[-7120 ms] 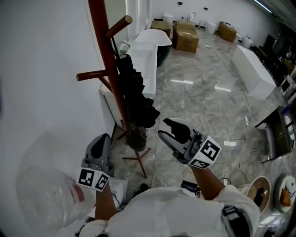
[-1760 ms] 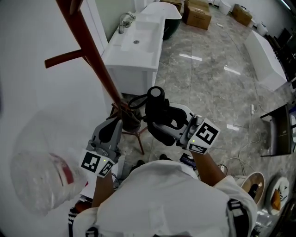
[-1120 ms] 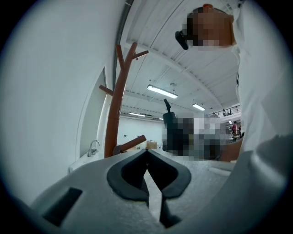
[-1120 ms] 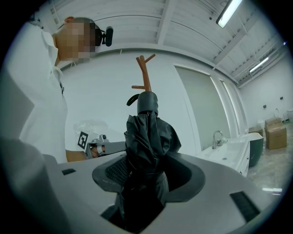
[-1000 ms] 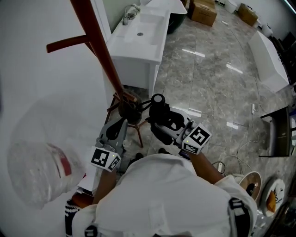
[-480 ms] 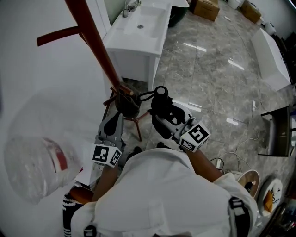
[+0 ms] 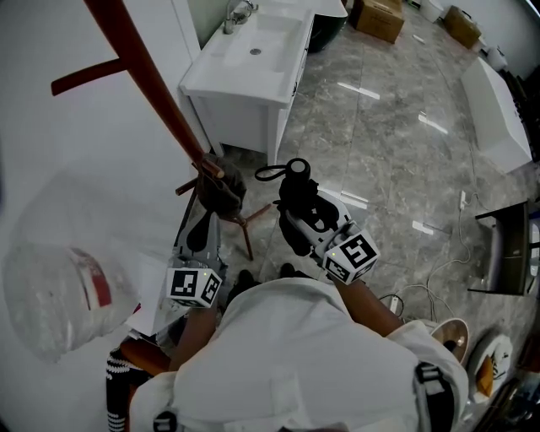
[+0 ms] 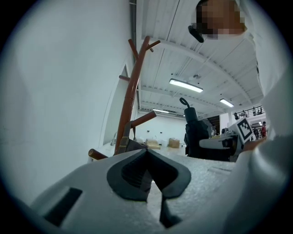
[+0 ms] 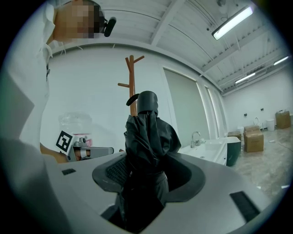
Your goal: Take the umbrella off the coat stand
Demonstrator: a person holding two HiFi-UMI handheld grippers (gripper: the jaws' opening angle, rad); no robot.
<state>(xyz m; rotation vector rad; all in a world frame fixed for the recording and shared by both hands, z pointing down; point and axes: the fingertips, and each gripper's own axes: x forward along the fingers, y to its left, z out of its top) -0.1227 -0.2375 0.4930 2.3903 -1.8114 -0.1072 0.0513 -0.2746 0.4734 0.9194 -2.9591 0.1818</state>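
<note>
The black folded umbrella (image 7: 295,192) stands upright between the jaws of my right gripper (image 7: 300,218), which is shut on its lower part, off the stand. In the right gripper view the umbrella (image 9: 147,137) fills the middle, with its cap on top and my right gripper (image 9: 146,180) clamped round the fabric. The red-brown coat stand (image 7: 150,83) leans across the upper left, its pegs bare; it also shows as the coat stand (image 9: 132,77) behind the umbrella. My left gripper (image 7: 204,224) hangs low beside the stand's foot, shut with nothing in it. In its own view my left gripper (image 8: 149,170) faces the coat stand (image 8: 130,103).
A dark bag (image 7: 224,190) hangs low on the stand. A white sink cabinet (image 7: 253,59) stands behind it against the wall. Cardboard boxes (image 7: 377,17) and a white tub (image 7: 498,105) lie further off on the marble floor. Cables (image 7: 447,261) trail at the right.
Seconds ago the umbrella hung on the stand; now the right gripper holds it clear. Over the last second it drew a little further from the stand, and the left gripper sank.
</note>
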